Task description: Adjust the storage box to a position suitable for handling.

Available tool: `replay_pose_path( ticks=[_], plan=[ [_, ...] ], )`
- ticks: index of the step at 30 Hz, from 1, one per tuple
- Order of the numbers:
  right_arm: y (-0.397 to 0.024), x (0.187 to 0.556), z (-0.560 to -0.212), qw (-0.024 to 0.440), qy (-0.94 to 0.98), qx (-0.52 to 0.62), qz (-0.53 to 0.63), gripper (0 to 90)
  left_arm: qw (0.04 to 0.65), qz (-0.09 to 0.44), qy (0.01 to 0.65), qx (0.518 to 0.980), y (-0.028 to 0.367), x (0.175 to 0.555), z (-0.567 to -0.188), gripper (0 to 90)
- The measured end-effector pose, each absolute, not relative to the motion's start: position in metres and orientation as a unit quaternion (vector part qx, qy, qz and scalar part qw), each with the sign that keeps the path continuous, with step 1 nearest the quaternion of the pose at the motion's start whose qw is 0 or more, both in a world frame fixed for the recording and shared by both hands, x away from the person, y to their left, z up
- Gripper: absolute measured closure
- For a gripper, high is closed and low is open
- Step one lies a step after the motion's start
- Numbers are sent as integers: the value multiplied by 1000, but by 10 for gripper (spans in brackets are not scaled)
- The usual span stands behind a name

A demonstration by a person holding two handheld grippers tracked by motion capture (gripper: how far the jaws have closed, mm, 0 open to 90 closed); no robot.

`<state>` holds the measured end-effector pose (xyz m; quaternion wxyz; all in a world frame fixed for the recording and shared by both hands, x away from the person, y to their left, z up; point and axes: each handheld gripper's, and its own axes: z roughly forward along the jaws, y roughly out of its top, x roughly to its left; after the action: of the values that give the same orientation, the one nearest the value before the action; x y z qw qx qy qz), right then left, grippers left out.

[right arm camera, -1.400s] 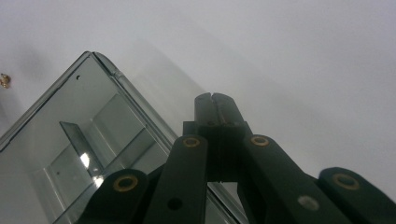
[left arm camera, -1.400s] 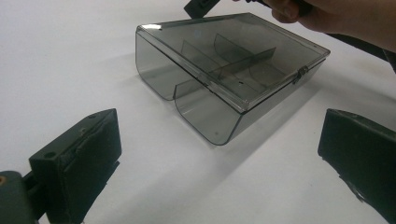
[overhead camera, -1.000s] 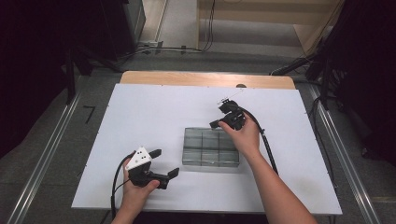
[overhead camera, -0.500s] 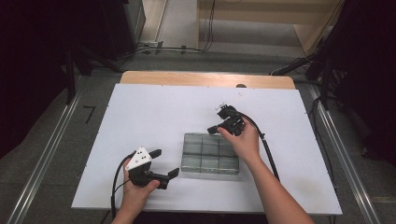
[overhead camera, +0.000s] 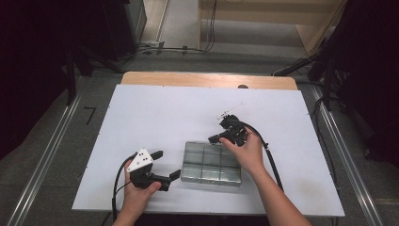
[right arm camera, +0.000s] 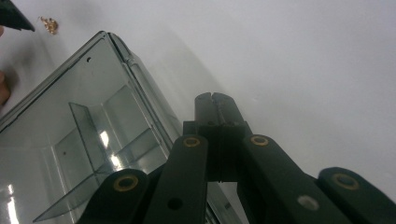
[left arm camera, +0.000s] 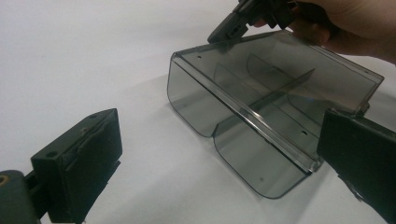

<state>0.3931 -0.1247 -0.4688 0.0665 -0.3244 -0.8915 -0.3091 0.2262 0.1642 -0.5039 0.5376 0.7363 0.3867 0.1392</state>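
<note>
A clear grey compartment box (overhead camera: 211, 164) lies on the white tabletop (overhead camera: 164, 113), nearer the front edge; its dividers (left arm camera: 261, 88) show through the lid. My right gripper (overhead camera: 214, 138) is shut with nothing in it. Its tip (right arm camera: 212, 100) rests against the box (right arm camera: 84, 140) at the far rim, also seen from the left gripper view as the right gripper (left arm camera: 229, 30) on the box's (left arm camera: 243, 107) far corner. My left gripper (overhead camera: 167, 165) stands wide open just left of the box, its pads (left arm camera: 88, 158) apart and not touching it.
A small gold scrap (right arm camera: 49, 24) lies on the white surface beyond the box. The bare wooden table edge (overhead camera: 207, 80) runs along the far side. Cables trail from both grippers, and metal rails (overhead camera: 47, 155) flank the table.
The right gripper has come toward the person, and the box has slid with it toward the front edge. The left gripper has stayed put, open.
</note>
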Motion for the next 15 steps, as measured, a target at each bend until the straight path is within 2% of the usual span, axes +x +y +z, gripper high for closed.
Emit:
replay_pose_path(
  ticks=[15],
  plan=[
    [-116,378,-471,64,-901,-298,-308,886,536,140,385,739,164,226,-504,3]
  ],
)
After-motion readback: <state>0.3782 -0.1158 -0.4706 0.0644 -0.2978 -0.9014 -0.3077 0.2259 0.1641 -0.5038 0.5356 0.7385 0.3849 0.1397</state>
